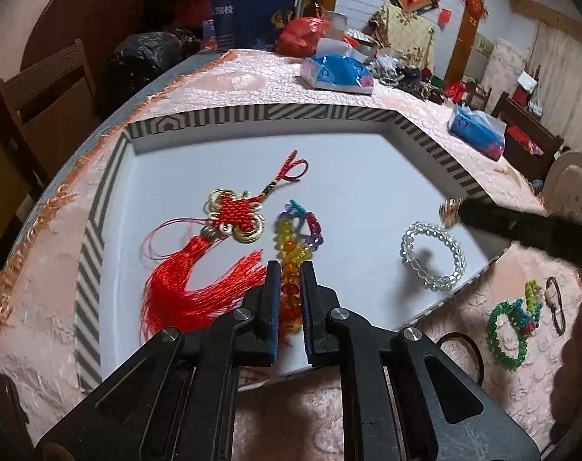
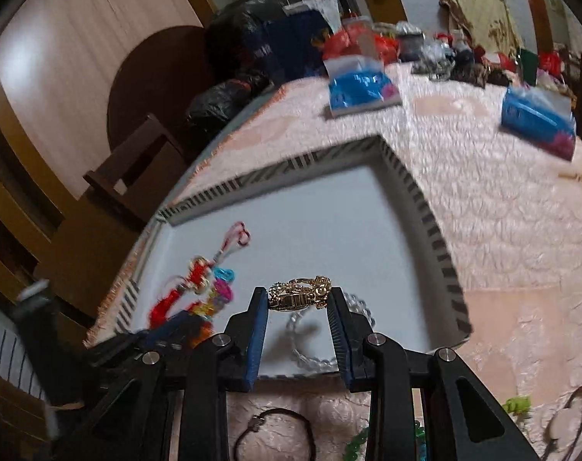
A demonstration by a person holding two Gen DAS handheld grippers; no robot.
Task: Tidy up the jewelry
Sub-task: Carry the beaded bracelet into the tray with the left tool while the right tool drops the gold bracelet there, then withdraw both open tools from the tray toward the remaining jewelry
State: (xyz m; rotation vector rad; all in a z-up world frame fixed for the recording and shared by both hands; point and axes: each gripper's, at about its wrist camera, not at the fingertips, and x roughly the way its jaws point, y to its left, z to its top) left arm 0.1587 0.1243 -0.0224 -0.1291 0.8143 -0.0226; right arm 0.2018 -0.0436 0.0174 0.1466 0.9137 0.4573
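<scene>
Right wrist view: the right gripper [image 2: 298, 299] has its jaws pinching a gold bracelet [image 2: 299, 295], held above the white tray [image 2: 329, 207] and over the clear bead bracelet [image 2: 314, 345]. Left wrist view: the left gripper [image 1: 290, 288] has its jaws closed around the multicoloured bead strand [image 1: 295, 253] lying in the tray, with the red knot tassel [image 1: 198, 269] at its 9 o'clock. The placing step looks under way; next the gold piece probably needs a bare patch of tray, toward 12 o'clock. A green bead bracelet [image 1: 508, 332] waits on the counter [image 1: 483, 326]
</scene>
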